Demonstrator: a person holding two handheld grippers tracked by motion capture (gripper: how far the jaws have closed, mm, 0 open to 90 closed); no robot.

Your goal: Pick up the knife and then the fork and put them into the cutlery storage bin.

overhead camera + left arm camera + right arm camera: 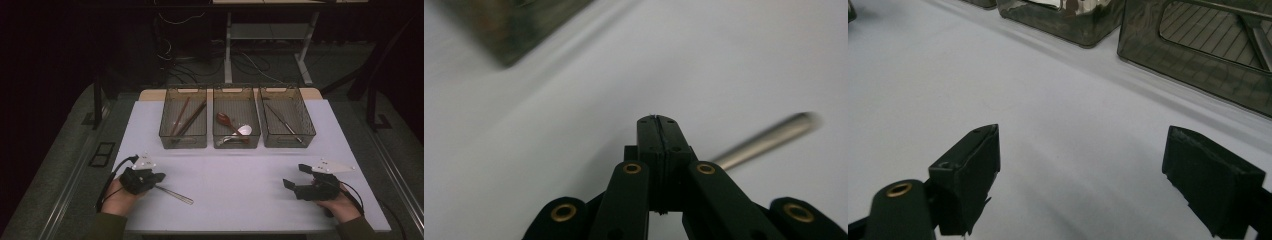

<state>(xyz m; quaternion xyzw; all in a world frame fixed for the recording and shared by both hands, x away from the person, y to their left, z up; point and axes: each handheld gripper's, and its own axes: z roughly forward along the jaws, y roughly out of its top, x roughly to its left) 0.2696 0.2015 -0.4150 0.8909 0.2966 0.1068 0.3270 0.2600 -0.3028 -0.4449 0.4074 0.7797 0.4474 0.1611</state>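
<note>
White tabletop [240,180] filled the near scene, with dark floor and cables beyond. A metal utensil [174,194], its working end not distinguishable, was seen at the near left, its long axis running from the left gripper [159,176] toward the near right. The handle end met the tips of that gripper, whose jaws were seen pressed together in the left gripper view; the shaft [769,139] emerged from behind them to the right, blurred. A grip on it was judged likely, though the contact itself was hidden by the jaws. The right gripper [290,186] was seen well apart at the near right, jaws spread wide with nothing between them, so the left hand was by far the nearer. Three wire-mesh bins stood in a row at the far side: the left bin [183,141] held chopsticks [186,120], the middle bin [236,142] spoons [231,125], the right bin [287,141] a slim metal piece [283,122]. The right bin was judged the probable destination, lying far and to the right of the utensil.
</note>
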